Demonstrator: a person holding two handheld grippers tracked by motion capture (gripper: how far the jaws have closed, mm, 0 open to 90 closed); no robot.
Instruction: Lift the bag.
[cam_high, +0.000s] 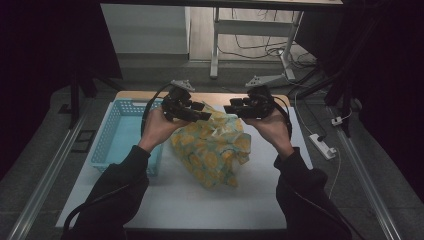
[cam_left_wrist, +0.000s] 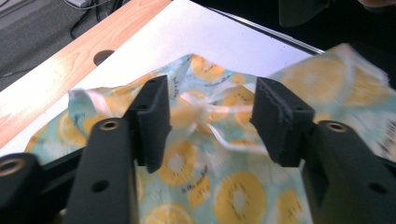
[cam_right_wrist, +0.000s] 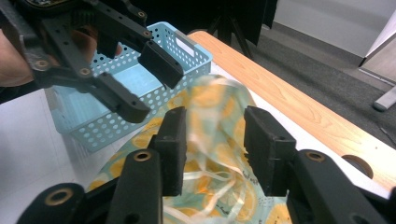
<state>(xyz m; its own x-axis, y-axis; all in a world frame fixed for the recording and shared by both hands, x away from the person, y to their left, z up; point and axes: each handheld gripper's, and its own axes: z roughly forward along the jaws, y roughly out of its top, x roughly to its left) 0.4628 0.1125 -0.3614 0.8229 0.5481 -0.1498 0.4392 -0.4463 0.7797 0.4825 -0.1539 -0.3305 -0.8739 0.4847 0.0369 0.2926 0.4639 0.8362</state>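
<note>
Nearest me in the high view, two dark sleeves come up from the bottom edge, one at each side. Between them the white mat (cam_high: 200, 205) covers most of the surface, and the part closest to me is bare.

Further in, the lemon-print bag (cam_high: 212, 147) sits crumpled on the mat, a little right of centre, its top bunched up towards the tools. In the left gripper view I see its thin clear handles (cam_left_wrist: 205, 109) lying loose between my jaws.

To the left of the bag stands the blue basket (cam_high: 107, 137), a perforated plastic one; I see nothing in it.

Above the bag's top edge I hold both tools, tips pointing at each other and apart. The left tool (cam_high: 206, 115) has its jaws spread wide, with the bag's fabric in the gap but not pinched. The right tool (cam_high: 229, 108) is likewise spread, its jaws standing either side of the bunched top without clamping it. In the right gripper view the left tool (cam_right_wrist: 156, 86) hangs just beyond, in front of the basket (cam_right_wrist: 187, 51).

Beyond the mat runs the wooden edge (cam_high: 215, 96) of the surface, with a round hole (cam_left_wrist: 103, 57) in it.
</note>
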